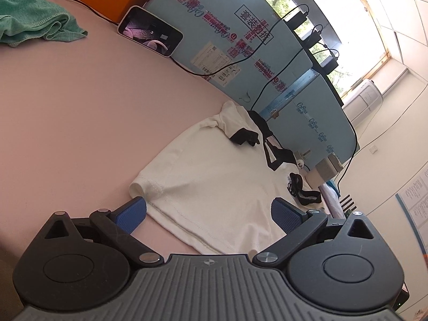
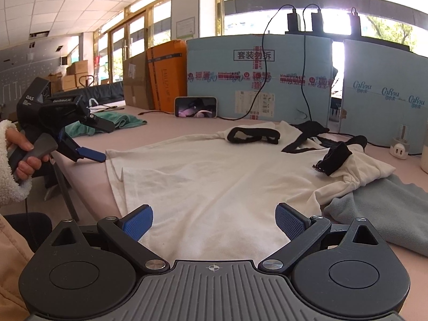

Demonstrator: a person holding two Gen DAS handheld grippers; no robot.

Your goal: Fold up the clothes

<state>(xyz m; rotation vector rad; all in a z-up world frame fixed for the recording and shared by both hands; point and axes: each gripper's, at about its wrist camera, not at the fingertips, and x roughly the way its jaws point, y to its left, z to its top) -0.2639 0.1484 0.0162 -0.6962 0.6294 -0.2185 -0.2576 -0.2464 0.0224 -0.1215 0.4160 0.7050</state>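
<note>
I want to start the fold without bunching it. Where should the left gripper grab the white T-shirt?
Probably the hem corner of the white T-shirt, coming from the table's near edge. That corner lies flat and free just ahead of the open left gripper, unlike the bunched sleeves.

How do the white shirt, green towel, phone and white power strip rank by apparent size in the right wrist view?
1. White shirt, largest by far.
2. Green towel.
3. Phone.
4. White power strip, smallest.
Towel and phone sit farther back, so their rank is less sure.
</note>
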